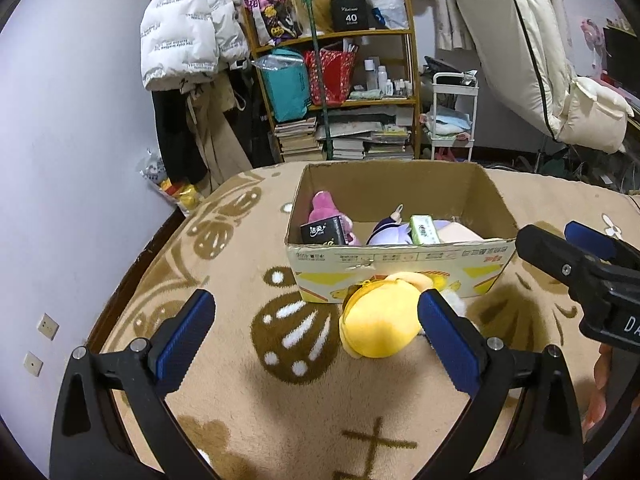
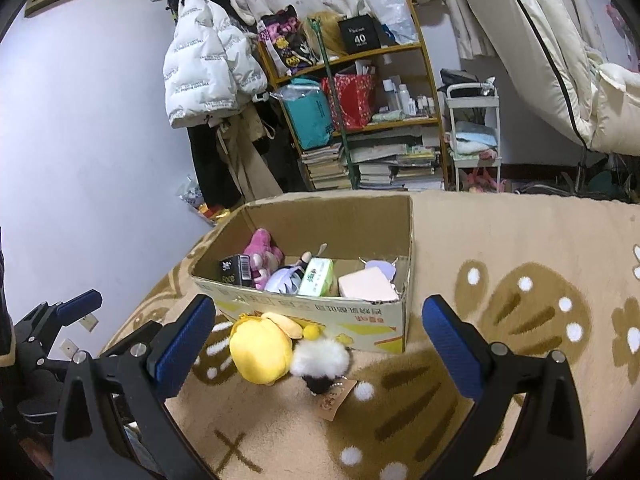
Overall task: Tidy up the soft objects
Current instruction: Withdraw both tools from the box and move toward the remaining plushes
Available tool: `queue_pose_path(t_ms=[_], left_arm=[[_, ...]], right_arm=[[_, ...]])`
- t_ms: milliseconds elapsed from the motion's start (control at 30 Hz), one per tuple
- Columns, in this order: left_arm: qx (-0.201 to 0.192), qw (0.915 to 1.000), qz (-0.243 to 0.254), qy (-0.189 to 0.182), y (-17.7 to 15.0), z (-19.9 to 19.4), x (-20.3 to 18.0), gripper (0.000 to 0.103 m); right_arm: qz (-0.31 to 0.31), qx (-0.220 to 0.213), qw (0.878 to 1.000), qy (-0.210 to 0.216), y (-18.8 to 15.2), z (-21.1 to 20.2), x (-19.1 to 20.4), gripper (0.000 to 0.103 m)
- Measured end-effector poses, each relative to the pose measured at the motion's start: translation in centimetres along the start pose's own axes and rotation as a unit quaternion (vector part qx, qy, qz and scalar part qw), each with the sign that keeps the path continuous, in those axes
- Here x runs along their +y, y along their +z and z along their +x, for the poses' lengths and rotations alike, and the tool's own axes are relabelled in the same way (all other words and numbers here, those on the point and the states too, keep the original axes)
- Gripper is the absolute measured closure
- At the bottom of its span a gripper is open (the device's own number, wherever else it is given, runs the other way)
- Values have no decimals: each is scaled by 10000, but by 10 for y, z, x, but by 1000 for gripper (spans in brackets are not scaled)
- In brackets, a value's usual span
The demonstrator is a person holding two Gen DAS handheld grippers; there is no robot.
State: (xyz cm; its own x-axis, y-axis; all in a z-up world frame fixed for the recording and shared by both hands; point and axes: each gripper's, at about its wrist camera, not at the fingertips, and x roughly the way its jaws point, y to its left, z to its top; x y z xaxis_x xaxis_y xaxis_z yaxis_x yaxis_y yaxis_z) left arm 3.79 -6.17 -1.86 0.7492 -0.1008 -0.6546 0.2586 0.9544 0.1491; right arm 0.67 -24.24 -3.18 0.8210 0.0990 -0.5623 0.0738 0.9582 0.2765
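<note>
Left gripper (image 1: 316, 330) sits low in its frame, fingers (image 1: 184, 336) spread wide, nothing between them. Yellow plush (image 1: 378, 320) lies on the blanket (image 1: 240, 420) just past the right-hand finger, touching the front wall of the box (image 1: 400, 270). That finger covers the plush's right edge.

Box centre frame, open top. Inside, left to right: black pack (image 1: 322, 232), pink plush (image 1: 324, 208), purple plush (image 1: 390, 232), green tissue pack (image 1: 424, 230), pale pink item (image 2: 368, 290) at the right end.

Right gripper (image 2: 316, 340) is also released and empty. In its view the yellow plush is lower left of centre, next to a white furry toy (image 2: 320, 356) with a brown tag (image 2: 334, 398).

Likely step: pick the yellow plush and drop it in the box. To do it well:
- shift the left gripper right so the plush centres between the fingers
- close on the body, not the loose cap or clip
- lift clear of the box rim before moving over

Hard to tell:
- whether the white toy is joined to the yellow plush; they touch
- white toy barely visible in left view
- box floor behind the front wall is hidden
- tag text unreadable
</note>
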Motion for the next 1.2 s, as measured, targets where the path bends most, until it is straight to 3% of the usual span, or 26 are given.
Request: queue_pose_path(t_ms=[600,1200], left_arm=[[186,9994,-133,-264,-4,33,-2,3],[523,9951,106,-829,-14,76,-28,3]], right_arm=[[243,423,9987,-118,-6,35,-10,0],[1189,1139,9863,58,-16,75,-42,0]])
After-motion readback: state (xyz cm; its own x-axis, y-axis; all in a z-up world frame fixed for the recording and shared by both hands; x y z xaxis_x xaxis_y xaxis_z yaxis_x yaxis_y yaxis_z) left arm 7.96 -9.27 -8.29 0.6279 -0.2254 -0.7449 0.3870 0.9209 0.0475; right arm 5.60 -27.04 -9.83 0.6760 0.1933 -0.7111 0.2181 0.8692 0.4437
